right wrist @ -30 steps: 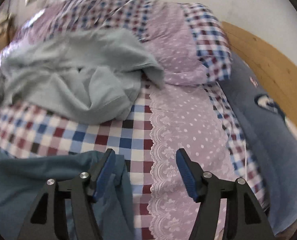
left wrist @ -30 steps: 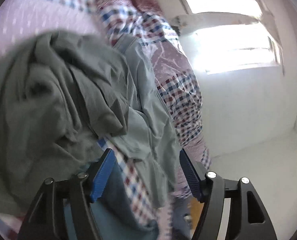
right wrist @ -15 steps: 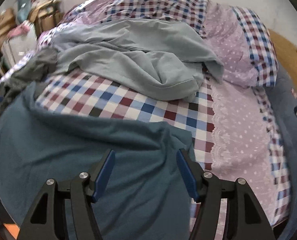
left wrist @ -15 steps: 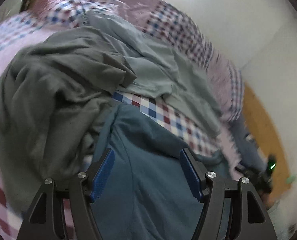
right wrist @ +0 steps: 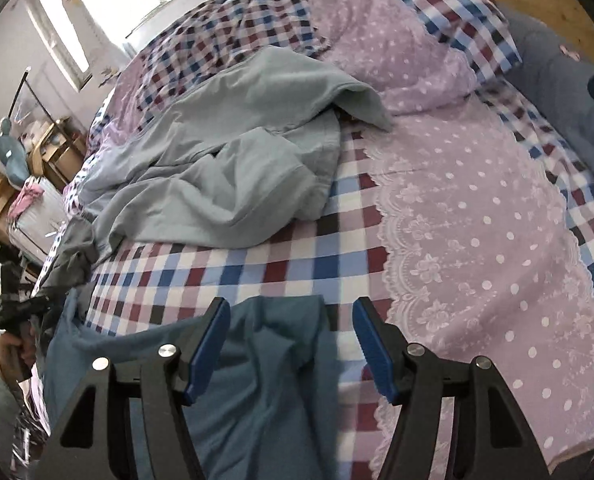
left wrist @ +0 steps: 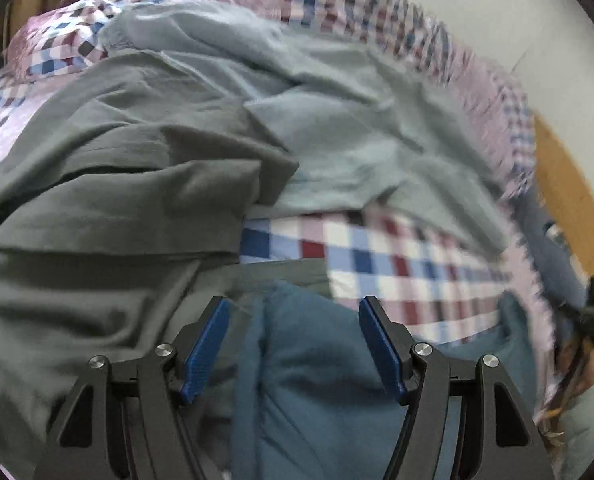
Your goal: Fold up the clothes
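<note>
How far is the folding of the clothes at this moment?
Nothing looks folded yet. The teal garment lies rumpled at the near bed edge, between the open right gripper and open left gripper; neither grips it. The light grey-green garment and dark grey garment remain crumpled.

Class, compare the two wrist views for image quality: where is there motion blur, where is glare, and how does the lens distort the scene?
Left wrist view: motion blur smears the checked bedspread and dark grey garment towards the edges; no glare. Right wrist view: sharper, though the window is blown out white. Both views: fisheye bulges the bed and darkens the corners, while the open tongs stay crisp.
</note>
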The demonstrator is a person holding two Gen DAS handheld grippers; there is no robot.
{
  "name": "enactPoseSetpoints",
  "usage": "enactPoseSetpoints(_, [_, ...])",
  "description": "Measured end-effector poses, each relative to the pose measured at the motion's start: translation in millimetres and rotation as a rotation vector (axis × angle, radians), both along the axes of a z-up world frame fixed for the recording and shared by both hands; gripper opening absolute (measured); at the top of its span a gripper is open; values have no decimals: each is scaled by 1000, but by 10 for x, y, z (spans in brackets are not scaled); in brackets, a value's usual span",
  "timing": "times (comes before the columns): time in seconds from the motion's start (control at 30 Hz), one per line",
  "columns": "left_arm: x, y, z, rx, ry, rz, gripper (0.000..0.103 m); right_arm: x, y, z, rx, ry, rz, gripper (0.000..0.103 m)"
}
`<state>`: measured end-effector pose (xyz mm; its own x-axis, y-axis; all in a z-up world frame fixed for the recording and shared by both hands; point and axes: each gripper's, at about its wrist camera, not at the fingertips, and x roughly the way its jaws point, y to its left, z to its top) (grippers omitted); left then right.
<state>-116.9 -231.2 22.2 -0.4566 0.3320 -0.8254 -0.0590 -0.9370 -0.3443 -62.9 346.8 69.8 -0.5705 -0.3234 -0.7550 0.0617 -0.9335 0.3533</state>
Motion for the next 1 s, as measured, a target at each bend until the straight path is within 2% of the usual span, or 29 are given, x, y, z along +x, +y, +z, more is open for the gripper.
enactPoseSetpoints(0.07, [-55,39,-65,-32,-12,-14,70,-45,32,-50,-10,-5,3,67])
enactPoseSetpoints(0.17, [-114,84,-133,-49,-26,-17,62,-136,39,-148,-3,-27,14,67])
enactPoseSetpoints(0.27, [-165,144,-206,-42,-43,-25,37,-218,-7,-244,-10,-53,51,67])
enactPoseSetpoints(0.33, [-175,181,-244,-42,-45,-33,34,-264,-45,-313,-20,-69,74,67])
enactPoseSetpoints(0.37, [-172,198,-259,-43,-43,-38,20,-290,-63,-356,-27,-79,82,67])
enactPoseSetpoints(0.4, [-166,202,-270,-41,-38,-36,13,-315,-83,-405,-25,-92,87,66])
enactPoseSetpoints(0.43, [-149,153,-262,-21,-23,-5,12,-340,-103,-457,-16,-106,90,65])
enactPoseSetpoints(0.47, [-133,103,-254,-2,-8,26,9,-365,-124,-508,-8,-120,92,59])
enactPoseSetpoints(0.53, [-100,3,-237,37,22,88,8,-399,-159,-595,-2,-130,89,13])
enactPoseSetpoints(0.57, [-83,-46,-229,57,38,119,7,-407,-171,-617,12,-128,75,3])
enactPoseSetpoints(0.7, [-15,-240,-200,134,99,241,6,-274,-117,-391,65,20,-31,2])
enactPoseSetpoints(0.77, [25,-227,-212,121,134,263,6,-212,-85,-312,120,73,-90,2])
enactPoseSetpoints(0.87, [61,-151,-232,56,178,278,6,-278,-177,-427,207,23,-91,3])
enactPoseSetpoints(0.93, [14,-131,-287,28,161,270,6,-345,-219,-532,266,-26,-98,4])
enactPoseSetpoints(0.97, [6,-134,-313,16,143,270,7,-354,-205,-553,286,-39,-118,17])
enactPoseSetpoints(1.0, [2,-131,-323,4,130,265,9,-348,-173,-555,300,-45,-148,26])
